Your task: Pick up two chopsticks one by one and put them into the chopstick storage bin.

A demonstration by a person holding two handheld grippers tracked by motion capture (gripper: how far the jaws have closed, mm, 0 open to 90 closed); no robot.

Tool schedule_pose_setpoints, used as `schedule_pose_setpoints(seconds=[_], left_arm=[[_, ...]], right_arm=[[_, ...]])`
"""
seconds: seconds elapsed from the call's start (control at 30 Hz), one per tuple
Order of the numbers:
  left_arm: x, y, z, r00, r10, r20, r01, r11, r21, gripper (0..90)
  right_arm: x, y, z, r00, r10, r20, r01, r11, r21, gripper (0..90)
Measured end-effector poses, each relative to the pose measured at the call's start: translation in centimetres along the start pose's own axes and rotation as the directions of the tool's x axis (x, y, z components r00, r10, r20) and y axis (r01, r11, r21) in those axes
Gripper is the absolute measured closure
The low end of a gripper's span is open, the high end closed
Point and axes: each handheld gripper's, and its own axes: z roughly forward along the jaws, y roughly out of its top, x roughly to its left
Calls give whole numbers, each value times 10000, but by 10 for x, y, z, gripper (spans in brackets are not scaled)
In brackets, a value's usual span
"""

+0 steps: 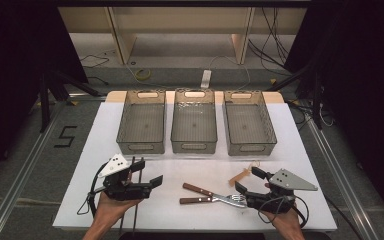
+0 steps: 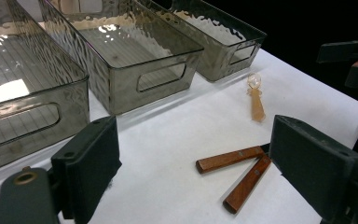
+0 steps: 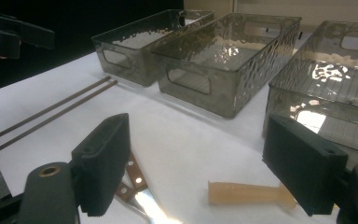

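Two wood-handled utensils [image 1: 200, 194] lie crossed at the front middle of the white table [image 1: 200, 167], their metal ends toward my right gripper [image 1: 249, 181]. Its jaws stand open and empty; in the right gripper view [image 3: 200, 156] the riveted handles [image 3: 133, 179] and an amber plastic spoon [image 3: 242, 192] lie between them on the table. My left gripper [image 1: 148, 174] is open and empty too, left of the utensils. In the left gripper view [image 2: 193, 142] the wooden handles [image 2: 233, 158] and the spoon [image 2: 256, 105] lie ahead. Two dark chopsticks [image 1: 135, 195] lie beside the left gripper.
Three clear grey bins stand in a row at the back of the table: left [image 1: 141, 145], middle [image 1: 194, 145], right [image 1: 250, 146]. All three look empty. Bare table lies between the bins and the grippers. The floor around holds cables and metal rails [image 1: 20, 175].
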Motion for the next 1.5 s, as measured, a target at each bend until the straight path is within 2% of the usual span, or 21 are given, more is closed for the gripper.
schedule_pose_setpoints(seconds=[0.27,0.4,0.47,0.67,0.77,0.83,0.9,0.97,1.07,1.1,1.13,1.27,1.37,1.4,1.43,1.47,1.5], left_arm=[[1,1,0,10000,-26,-22,26,10000,89,155],[-1,2,1,9993,263,-254,-255,9992,304,156],[-2,4,4,9974,296,-663,-247,9970,735,161],[2,11,7,9937,241,-1092,-68,9877,1562,172],[4,15,7,9937,-253,-1095,486,9753,2154,173],[3,17,7,9913,-275,-1286,585,9682,2434,173],[4,18,8,9906,-290,-1337,622,9659,2515,182],[10,22,9,9860,-516,-1585,934,9586,2690,184],[17,27,14,9812,-356,-1898,931,9483,3033,185],[17,27,14,9812,-356,-1898,931,9483,3033,185],[22,30,17,9791,-363,-2002,1017,9395,3270,193],[30,37,24,9765,-513,-2094,1276,9206,3691,195],[36,36,26,9640,-622,-2587,1557,9203,3590,198],[38,35,28,9613,-567,-2697,1595,9124,3769,202],[41,35,28,9590,-500,-2791,1639,9010,4017,202],[44,34,28,9587,-604,-2779,1753,8949,4104,201],[46,33,28,9622,-766,-2615,1855,8871,4228,202]], right_arm=[[-1,0,-1,10000,-9,12,9,10000,-50,243],[-1,1,-2,10000,-41,88,42,10000,-81,245],[-2,1,-3,9999,-1,116,2,9999,-111,246],[-2,1,-2,9999,11,129,-11,10000,-18,246],[-1,1,-1,9998,-44,172,43,10000,52,247],[-2,1,-1,9998,-75,196,74,9999,76,246],[-2,0,0,9997,-33,231,30,9999,126,246],[-2,0,1,9997,-12,242,8,9999,161,246],[-2,0,1,9997,-33,251,28,9998,209,246],[-2,0,1,9997,-35,255,29,9998,218,246],[-2,0,1,9997,-41,253,35,9997,227,246],[-3,0,1,9997,-16,233,11,9997,226,246],[-3,0,1,9997,1,242,-6,9998,219,246],[-3,0,1,9997,4,246,-10,9997,245,246],[-3,0,2,9997,25,223,-30,9997,255,246],[-3,0,2,9998,33,217,-38,9996,263,246],[-3,0,2,9997,20,235,-27,9995,322,246]])
